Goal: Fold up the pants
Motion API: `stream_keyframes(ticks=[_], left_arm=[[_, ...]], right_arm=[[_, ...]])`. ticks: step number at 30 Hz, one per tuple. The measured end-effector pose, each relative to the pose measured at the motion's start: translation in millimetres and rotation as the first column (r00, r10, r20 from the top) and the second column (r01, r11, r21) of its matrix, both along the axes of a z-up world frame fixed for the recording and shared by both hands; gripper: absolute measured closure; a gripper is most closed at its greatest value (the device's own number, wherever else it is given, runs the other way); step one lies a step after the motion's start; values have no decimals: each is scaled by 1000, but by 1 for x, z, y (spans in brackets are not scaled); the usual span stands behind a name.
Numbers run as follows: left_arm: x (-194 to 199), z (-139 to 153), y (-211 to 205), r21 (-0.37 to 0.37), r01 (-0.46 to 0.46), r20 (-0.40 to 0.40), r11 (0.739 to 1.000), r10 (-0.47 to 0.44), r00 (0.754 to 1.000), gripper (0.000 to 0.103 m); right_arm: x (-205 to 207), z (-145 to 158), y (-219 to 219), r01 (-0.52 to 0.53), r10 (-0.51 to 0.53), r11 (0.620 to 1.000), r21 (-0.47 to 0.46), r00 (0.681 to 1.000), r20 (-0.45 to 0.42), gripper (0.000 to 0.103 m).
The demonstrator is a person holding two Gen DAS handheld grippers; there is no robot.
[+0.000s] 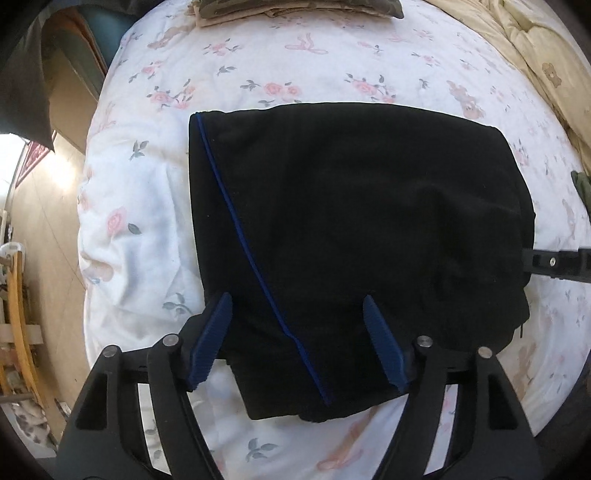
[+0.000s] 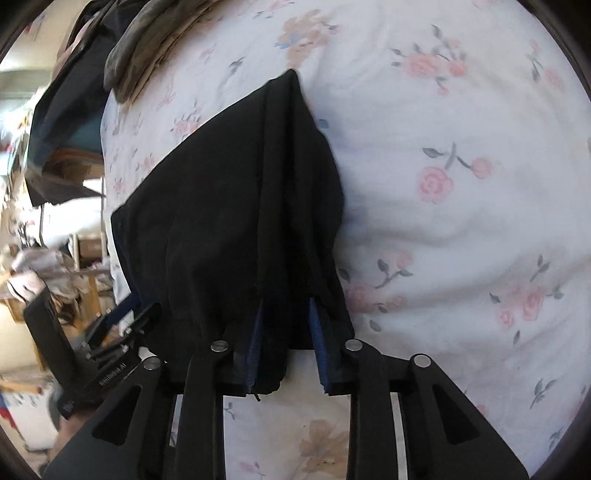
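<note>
The black pants point(image 1: 351, 229) with a thin blue side stripe lie folded into a thick rectangle on the floral bedsheet point(image 1: 140, 229). My left gripper point(image 1: 297, 306) is open, its blue fingers spread just above the near edge of the pants. My right gripper point(image 2: 284, 310) is partly closed around a fold of the pants point(image 2: 236, 206), with cloth bunched between its blue fingers and hanging over them. The right gripper's black body point(image 1: 557, 262) shows at the right edge of the pants in the left wrist view.
A folded olive and tan garment point(image 1: 295, 11) lies at the far end of the bed. A beige quilt point(image 1: 532, 48) is bunched at the right. The bed's left edge drops to a wooden floor with a wooden chair point(image 1: 18, 314). The left gripper's body point(image 2: 92, 354) is at lower left.
</note>
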State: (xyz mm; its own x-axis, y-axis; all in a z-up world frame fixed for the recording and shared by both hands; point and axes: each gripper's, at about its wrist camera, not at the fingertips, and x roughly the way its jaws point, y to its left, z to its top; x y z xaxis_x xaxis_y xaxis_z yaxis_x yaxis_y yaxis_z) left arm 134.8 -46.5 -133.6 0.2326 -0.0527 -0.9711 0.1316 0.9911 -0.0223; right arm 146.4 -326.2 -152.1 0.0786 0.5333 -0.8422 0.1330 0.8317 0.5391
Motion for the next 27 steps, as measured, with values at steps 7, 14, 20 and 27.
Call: stream_keyframes(ticks=[7, 14, 20, 27], left_arm=[[2, -6, -2, 11, 40, -28, 999, -39, 999, 30], [0, -8, -6, 29, 58, -14, 998, -57, 998, 29], [-12, 9, -14, 75, 73, 10, 995, -74, 997, 30], [-25, 24, -29, -24, 67, 85, 997, -65, 994, 30]], right_arm=[[-7, 9, 4, -53, 57, 997, -54, 996, 72, 103], [-16, 12, -15, -18, 24, 996, -88, 997, 68, 103], [-20, 34, 0, -56, 95, 964, -260, 985, 141, 97], [-18, 63, 29, -118, 152, 985, -127, 941, 303, 97]])
